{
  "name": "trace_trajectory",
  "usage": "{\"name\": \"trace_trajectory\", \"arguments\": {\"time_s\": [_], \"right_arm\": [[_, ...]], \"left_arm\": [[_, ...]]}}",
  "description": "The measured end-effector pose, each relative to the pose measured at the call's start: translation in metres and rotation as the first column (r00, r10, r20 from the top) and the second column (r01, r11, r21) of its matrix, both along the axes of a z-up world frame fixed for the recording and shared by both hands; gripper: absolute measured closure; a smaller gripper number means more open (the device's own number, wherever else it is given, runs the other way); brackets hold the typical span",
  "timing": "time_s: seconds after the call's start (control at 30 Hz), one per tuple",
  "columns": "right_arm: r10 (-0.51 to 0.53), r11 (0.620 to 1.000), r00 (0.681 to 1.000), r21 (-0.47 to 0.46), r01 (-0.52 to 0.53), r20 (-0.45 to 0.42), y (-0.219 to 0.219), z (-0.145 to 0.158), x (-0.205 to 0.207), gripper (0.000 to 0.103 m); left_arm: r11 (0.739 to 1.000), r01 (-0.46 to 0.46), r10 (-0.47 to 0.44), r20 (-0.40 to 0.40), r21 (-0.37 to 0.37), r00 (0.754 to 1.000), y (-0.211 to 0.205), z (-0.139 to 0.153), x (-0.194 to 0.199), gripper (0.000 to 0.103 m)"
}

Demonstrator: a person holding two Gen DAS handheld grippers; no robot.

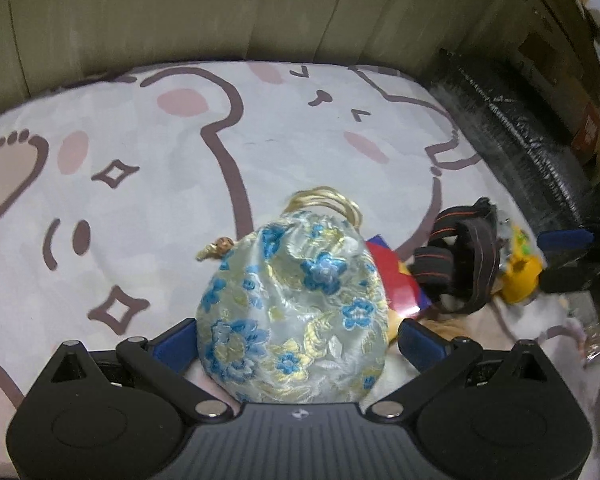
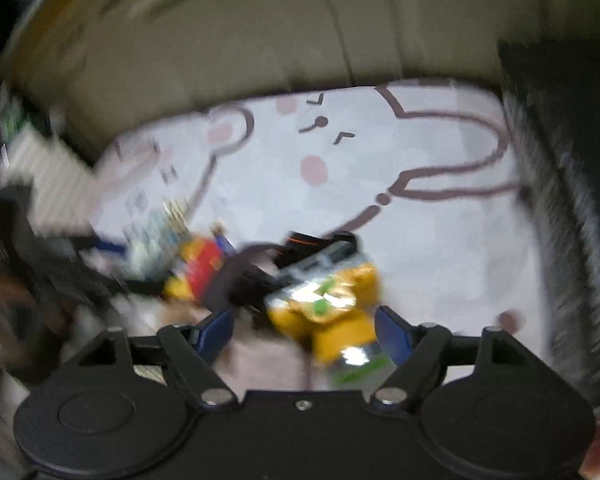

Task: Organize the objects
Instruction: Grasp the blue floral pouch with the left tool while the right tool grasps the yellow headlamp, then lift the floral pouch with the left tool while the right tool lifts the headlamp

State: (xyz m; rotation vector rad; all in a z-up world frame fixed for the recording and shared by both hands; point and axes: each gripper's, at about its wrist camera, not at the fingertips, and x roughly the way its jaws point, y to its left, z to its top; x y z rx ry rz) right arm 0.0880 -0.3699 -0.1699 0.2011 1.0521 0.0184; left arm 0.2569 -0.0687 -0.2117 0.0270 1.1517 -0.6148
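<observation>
A pale floral drawstring pouch [image 1: 292, 300] with a gold cord lies on the cartoon-print blanket [image 1: 140, 140], between the fingers of my left gripper [image 1: 296, 324]. Its left pad touches the pouch and a thin gap shows at the right pad, so the gripper is open. The right wrist view is blurred. There my right gripper [image 2: 303, 314] is open over a yellow snack packet [image 2: 332, 304], which sits nearer the right pad with room on the left. Beside it lie a black strap [image 2: 312, 240] and a red, yellow and blue item [image 2: 200, 268].
The pile of black strap [image 1: 460, 256], red item [image 1: 392, 276] and yellow packet [image 1: 522, 272] lies just right of the pouch. A black padded roll [image 1: 520, 120] borders the blanket's right side. An olive backrest [image 1: 180, 20] rises behind. Cardboard boxes [image 1: 560, 60] stand far right.
</observation>
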Motion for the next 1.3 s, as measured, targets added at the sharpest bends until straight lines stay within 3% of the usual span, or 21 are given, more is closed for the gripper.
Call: {"name": "trace_trajectory", "arguments": {"time_s": [0.13, 0.27, 0.53, 0.7, 0.9, 1.03, 1.1, 1.2, 1.3], "right_arm": [[0.095, 0.986, 0.991, -0.13, -0.107, -0.096, 0.011, -0.006, 0.009, 0.044], [0.119, 0.967, 0.979, -0.202, -0.152, -0.167, 0.019, -0.016, 0.023, 0.052], [0.125, 0.958, 0.96, -0.221, -0.183, -0.251, 0.03, -0.036, 0.047, 0.057], [0.086, 0.97, 0.956, -0.196, -0.145, -0.281, 0.027, -0.042, 0.055, 0.056], [0.057, 0.97, 0.959, -0.212, -0.119, -0.276, 0.034, -0.042, 0.053, 0.058], [0.03, 0.968, 0.968, -0.234, -0.09, -0.25, 0.039, -0.041, 0.048, 0.059], [0.017, 0.966, 0.974, -0.248, -0.075, -0.227, 0.042, -0.04, 0.043, 0.059], [-0.02, 0.965, 0.983, -0.262, -0.03, -0.184, 0.045, -0.038, 0.034, 0.059], [-0.079, 0.961, 0.987, -0.275, 0.037, -0.142, 0.046, -0.036, 0.027, 0.06]], "left_arm": [[0.999, 0.001, -0.002, -0.034, -0.042, 0.999, 0.0, 0.003, -0.002, 0.001], [0.998, 0.002, -0.004, -0.043, -0.061, 0.999, -0.001, 0.006, -0.001, 0.001], [0.984, -0.157, 0.147, -0.113, -0.082, 0.983, 0.004, -0.003, 0.015, 0.001], [0.967, -0.241, 0.229, -0.136, -0.077, 0.964, -0.001, -0.004, 0.025, 0.001], [0.984, -0.175, 0.177, -0.064, 0.037, 0.982, -0.021, -0.005, 0.021, 0.002], [0.979, -0.186, 0.19, -0.042, 0.083, 0.981, -0.023, -0.004, 0.019, 0.012], [0.975, -0.211, 0.215, -0.045, 0.076, 0.976, -0.018, -0.001, 0.02, 0.018], [0.971, -0.232, 0.235, -0.053, 0.063, 0.97, -0.011, 0.003, 0.018, 0.019], [0.971, -0.226, 0.227, -0.012, 0.077, 0.974, -0.008, 0.011, 0.011, 0.019]]}}
